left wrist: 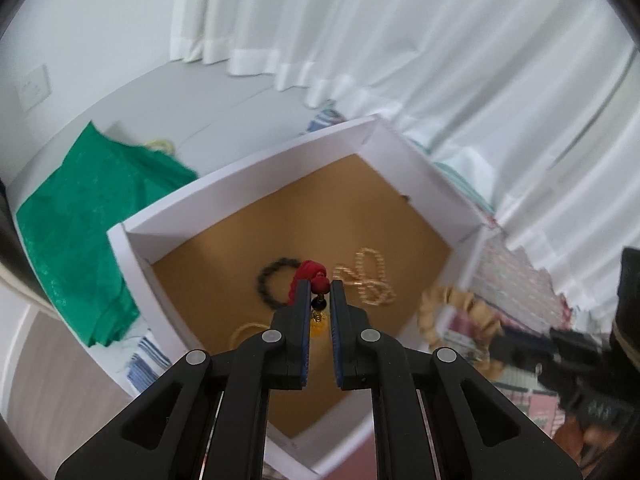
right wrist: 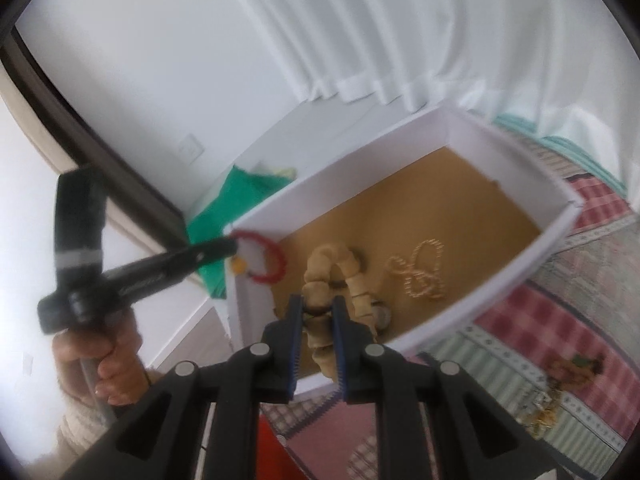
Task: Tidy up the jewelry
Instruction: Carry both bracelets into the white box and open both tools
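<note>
Item: red bracelet [left wrist: 310, 276], with a dark bead and yellow tassel hanging below it, held in my left gripper [left wrist: 320, 286]; fingers narrow, pinching the red beads at the tips. Position: above the white box [left wrist: 248, 162], over the near-left part of its brown floor, so the drop lies straight down from the fingers; from the right wrist view the bracelet [right wrist: 264, 256] hangs by the box's left wall. Item: wooden bracelet [right wrist: 336, 280], chunky tan beads, held in my right gripper [right wrist: 318, 306]; fingers narrow on its cord, loop rising ahead of the tips, over the near edge of the box. Already on the floor: black bracelet [left wrist: 276, 280] and gold chain [left wrist: 368, 280], the chain to the right. Judgement: the left is further in over the box and nearer to release; the right must go forward first.
</note>
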